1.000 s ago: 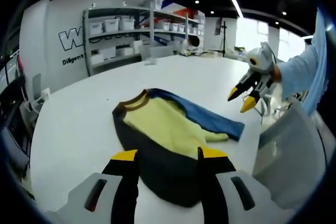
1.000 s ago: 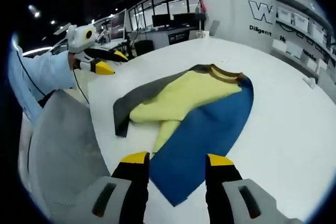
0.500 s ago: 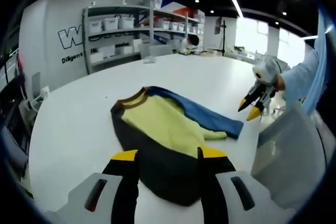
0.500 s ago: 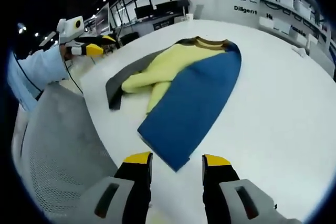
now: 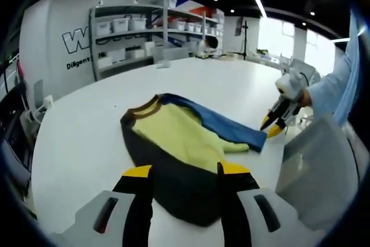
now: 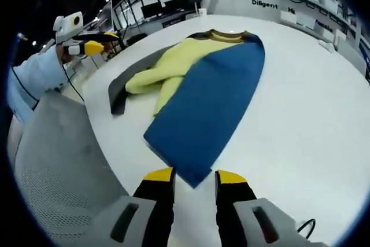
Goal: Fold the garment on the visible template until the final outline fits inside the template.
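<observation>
The garment [image 5: 173, 137] lies flat on the white table [image 5: 81, 143]. It has a yellow middle, a dark grey side, a blue side [image 6: 214, 96] and a brown collar. My left gripper [image 5: 184, 172] is open, and the dark hem lies beyond its tips. In the right gripper view the left gripper [image 6: 92, 41] hangs in the air off the table edge, apart from the cloth. My right gripper [image 6: 195, 176] is low at the blue hem corner, which reaches between its tips; a gap still shows between the jaws. In the left gripper view the right gripper [image 5: 272, 125] is beside that blue corner.
A grey mesh chair back [image 5: 315, 172] stands at the table's near edge between the two hands, also the chair back [image 6: 58, 172] in the right gripper view. A light blue sleeve [image 5: 329, 88] holds the right gripper. Shelves with boxes [image 5: 144, 27] stand far behind the table.
The right gripper has come down and in toward the blue hem corner, and its jaws have drawn closer together. The left gripper has stayed about where it was.
</observation>
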Demonstrator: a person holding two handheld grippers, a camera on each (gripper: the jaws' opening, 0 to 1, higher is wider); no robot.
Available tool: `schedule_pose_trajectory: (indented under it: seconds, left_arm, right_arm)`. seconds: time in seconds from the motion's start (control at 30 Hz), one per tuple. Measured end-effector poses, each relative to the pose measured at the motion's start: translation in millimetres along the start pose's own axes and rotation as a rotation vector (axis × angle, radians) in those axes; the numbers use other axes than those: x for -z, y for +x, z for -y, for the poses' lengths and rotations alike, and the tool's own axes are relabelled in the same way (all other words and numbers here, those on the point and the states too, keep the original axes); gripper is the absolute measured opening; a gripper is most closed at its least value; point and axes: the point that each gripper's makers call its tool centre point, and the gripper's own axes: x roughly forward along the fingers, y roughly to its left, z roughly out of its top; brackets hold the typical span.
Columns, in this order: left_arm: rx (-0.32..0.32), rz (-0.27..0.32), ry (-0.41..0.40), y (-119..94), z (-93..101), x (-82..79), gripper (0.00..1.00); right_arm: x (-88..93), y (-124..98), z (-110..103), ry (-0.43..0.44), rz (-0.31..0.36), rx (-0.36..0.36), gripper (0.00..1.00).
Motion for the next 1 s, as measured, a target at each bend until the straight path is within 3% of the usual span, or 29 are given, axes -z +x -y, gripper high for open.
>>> schedule_pose_trajectory:
  seconds: [0.17,0.27,0.4,0.57,1.0]
  left_arm:
    - [-0.001,-0.001,0.000,0.4,0.5,0.5,0.42]
    - [-0.004,-0.002,0.000,0.3,-0.5,0.6,0.41]
    - [-0.010,0.001,-0.002,-0.1,-2.5,0.6,0.41]
    - [-0.013,0.006,-0.003,-1.1,-3.3,0.7,0.41]
    - [-0.010,0.012,-0.008,-1.3,-2.2,1.7,0.41]
  right_arm:
    - [0.6,1.4,3.6,-0.003,-0.025,0.013,0.00]
    - [-3.0,-2.6,8.3,-0.042,-0.031,0.027,0.00]
    - [-9.4,-10.7,13.8,-0.026,-0.044,0.014,0.00]
    - [-19.2,-29.6,30.7,-0.058,-0.092,0.022,0.00]
    - [-63.9,-91.9,97.6,-0.138,-0.209,0.123,0.00]
